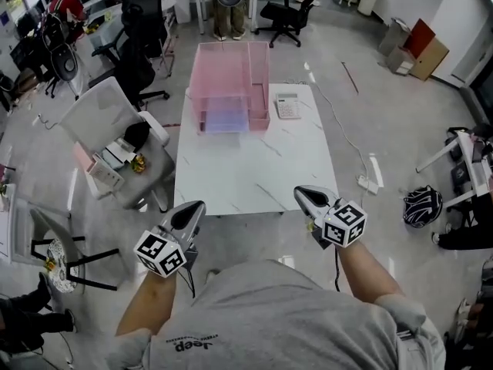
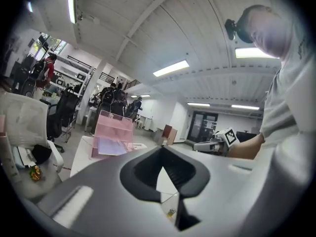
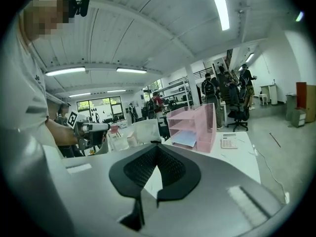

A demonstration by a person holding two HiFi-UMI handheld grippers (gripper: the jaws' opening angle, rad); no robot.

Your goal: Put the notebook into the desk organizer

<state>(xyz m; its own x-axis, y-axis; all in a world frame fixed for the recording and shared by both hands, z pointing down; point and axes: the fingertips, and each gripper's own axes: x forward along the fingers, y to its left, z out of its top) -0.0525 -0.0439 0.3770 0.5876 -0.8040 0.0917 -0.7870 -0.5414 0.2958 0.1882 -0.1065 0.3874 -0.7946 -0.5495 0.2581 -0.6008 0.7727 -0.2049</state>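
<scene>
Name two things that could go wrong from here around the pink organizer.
1. The pink organizer stands near the table's far edge; a hard push on the notebook in its lower tray might slide it off.
2. The calculator lies right beside it, so a reaching right gripper could knock it.

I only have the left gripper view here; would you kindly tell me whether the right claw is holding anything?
Observer: No. The right gripper view shows the right claw shut, with nothing between its jaws.
Operator: Thanks. Is anything standing beside the pink organizer?
Observer: Yes. The head view shows a white calculator on the table, beside the organizer's right wall.
Operator: And where are both claws relative to that table?
Observer: In the head view, the left claw and the right one are both at the table's near edge, while the organizer stands at the far end.
</scene>
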